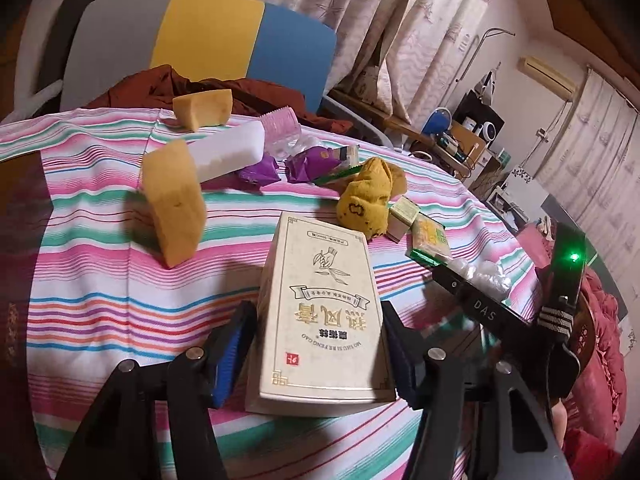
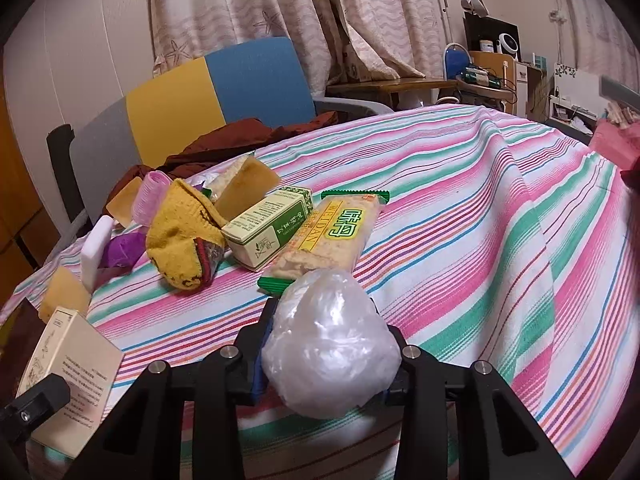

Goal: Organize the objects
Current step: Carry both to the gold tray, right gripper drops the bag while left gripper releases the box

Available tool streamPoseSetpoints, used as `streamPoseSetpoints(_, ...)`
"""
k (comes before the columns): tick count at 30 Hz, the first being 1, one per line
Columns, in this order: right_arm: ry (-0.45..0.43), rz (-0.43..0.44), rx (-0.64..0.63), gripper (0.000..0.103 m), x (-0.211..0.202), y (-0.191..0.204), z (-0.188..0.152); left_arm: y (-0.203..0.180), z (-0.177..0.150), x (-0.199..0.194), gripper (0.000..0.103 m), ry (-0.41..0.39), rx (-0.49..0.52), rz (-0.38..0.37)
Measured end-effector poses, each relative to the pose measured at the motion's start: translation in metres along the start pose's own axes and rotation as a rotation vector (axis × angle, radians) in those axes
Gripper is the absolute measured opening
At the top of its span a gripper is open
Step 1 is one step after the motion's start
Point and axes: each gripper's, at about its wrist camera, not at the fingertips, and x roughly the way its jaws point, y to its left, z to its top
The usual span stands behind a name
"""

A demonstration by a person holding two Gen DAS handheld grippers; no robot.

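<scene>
My left gripper (image 1: 316, 344) is shut on a cream box with Chinese print (image 1: 324, 312) and holds it just above the striped cloth; the box also shows in the right wrist view (image 2: 68, 368). My right gripper (image 2: 324, 344) is shut on a crumpled clear plastic bag (image 2: 332, 344), which shows at the right of the left wrist view (image 1: 486, 274). Beyond lie a yellow sock (image 2: 180, 236), a small green-and-white box (image 2: 268, 226) and a green-edged snack bar (image 2: 332, 236).
Yellow sponges (image 1: 174, 200), a white block (image 1: 228, 152), a pink roller (image 1: 280, 122) and purple wrappers (image 1: 308, 164) lie on the striped tablecloth (image 2: 480, 220). A grey, yellow and blue chair (image 1: 208, 40) with dark red cloth stands behind the table.
</scene>
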Motion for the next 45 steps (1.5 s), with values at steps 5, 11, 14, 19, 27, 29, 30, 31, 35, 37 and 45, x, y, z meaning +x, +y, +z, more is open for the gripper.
streamPoseSetpoints(5, 0.03, -0.002, -0.027, 0.04, -0.01, 0.007, -0.005, 0.007, -0.006, -0.011, 0.058, -0.005, 0.004, -0.013)
streamPoseSetpoints(11, 0.067, 0.04, -0.066, 0.04, -0.025, 0.026, -0.012, 0.018, -0.015, -0.034, 0.055, -0.023, -0.031, -0.069)
streamPoseSetpoints(14, 0.074, 0.071, -0.08, 0.04, -0.032, 0.038, -0.014, 0.023, -0.02, -0.05, 0.055, -0.04, -0.039, -0.093)
streamPoseSetpoints(19, 0.088, 0.127, -0.103, 0.04, -0.045, 0.059, -0.018, 0.031, -0.022, -0.08, 0.055, -0.086, -0.058, -0.125)
streamPoseSetpoints(27, 0.082, 0.271, -0.228, 0.04, -0.077, 0.117, -0.028, 0.053, -0.02, -0.146, 0.055, -0.185, -0.057, -0.079)
streamPoseSetpoints(29, 0.075, 0.308, -0.263, 0.04, -0.086, 0.134, -0.031, 0.063, -0.019, -0.161, 0.055, -0.209, -0.066, -0.057)
streamPoseSetpoints(30, 0.069, 0.326, -0.279, 0.04, -0.091, 0.143, -0.033, 0.072, -0.019, -0.171, 0.055, -0.224, -0.074, -0.041)
streamPoseSetpoints(31, 0.064, 0.357, -0.297, 0.04, -0.098, 0.154, -0.035, 0.079, -0.02, -0.178, 0.055, -0.233, -0.08, -0.021)
streamPoseSetpoints(35, 0.059, 0.462, -0.334, 0.04, -0.119, 0.19, -0.042, 0.109, -0.02, -0.202, 0.055, -0.254, -0.106, 0.064)
streamPoseSetpoints(37, 0.059, 0.523, -0.356, 0.04, -0.129, 0.21, -0.046, 0.128, -0.023, -0.214, 0.055, -0.259, -0.121, 0.128)
streamPoseSetpoints(45, 0.16, 0.681, -0.5, 0.041, -0.143, 0.298, -0.087, 0.188, -0.039, -0.239, 0.055, -0.232, -0.218, 0.313)
